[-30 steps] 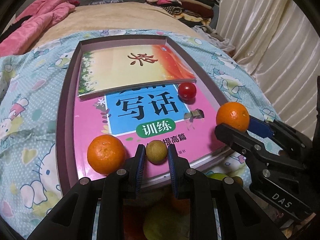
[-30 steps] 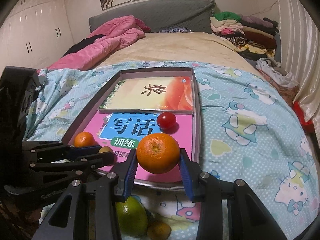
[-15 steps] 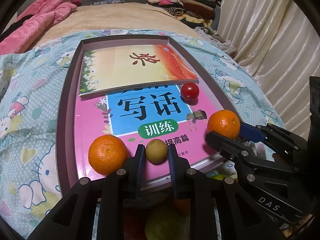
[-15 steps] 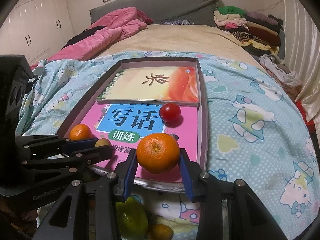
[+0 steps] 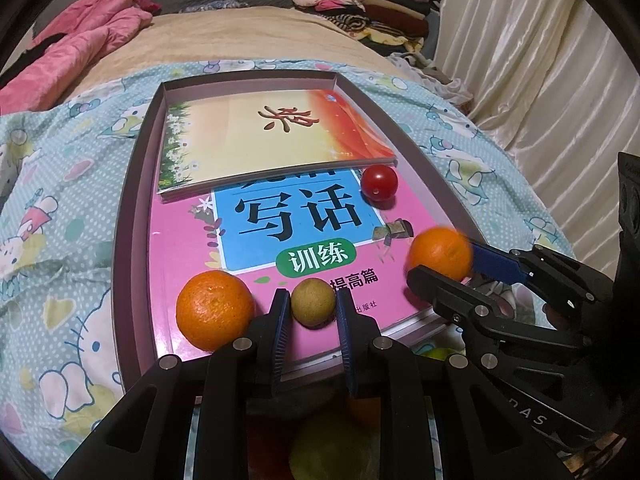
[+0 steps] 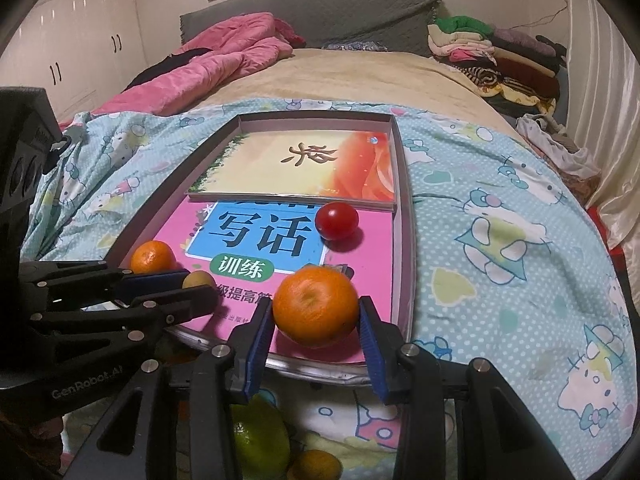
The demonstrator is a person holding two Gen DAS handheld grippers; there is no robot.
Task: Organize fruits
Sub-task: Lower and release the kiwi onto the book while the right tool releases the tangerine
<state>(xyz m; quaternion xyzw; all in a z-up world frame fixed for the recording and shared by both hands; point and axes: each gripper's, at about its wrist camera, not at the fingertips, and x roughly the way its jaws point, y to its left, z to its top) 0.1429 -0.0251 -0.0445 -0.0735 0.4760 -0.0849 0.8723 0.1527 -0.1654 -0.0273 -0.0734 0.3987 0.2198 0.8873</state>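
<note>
A shallow tray (image 5: 132, 184) on the bed holds two books. On the pink book lie an orange (image 5: 215, 310), a small yellow-brown fruit (image 5: 313, 302) and a red cherry tomato (image 5: 379, 182). My left gripper (image 5: 310, 308) is shut on the small yellow-brown fruit, low on the pink book. My right gripper (image 6: 316, 314) is shut on a second orange (image 6: 316, 306), held over the tray's near right part; it also shows in the left wrist view (image 5: 440, 254). In the right wrist view the tomato (image 6: 336, 221) lies just beyond it.
A green fruit (image 6: 260, 440) and a small orange fruit (image 6: 316, 466) lie in front of the tray, below the grippers. Pink bedding (image 6: 208, 68) and a pile of folded clothes (image 6: 492, 56) lie at the far end of the bed. Curtains (image 5: 540, 60) hang at right.
My right gripper has carried its orange leftward and down, from beside the tray's right rim to over the pink book. My left gripper has stayed in place on the small fruit.
</note>
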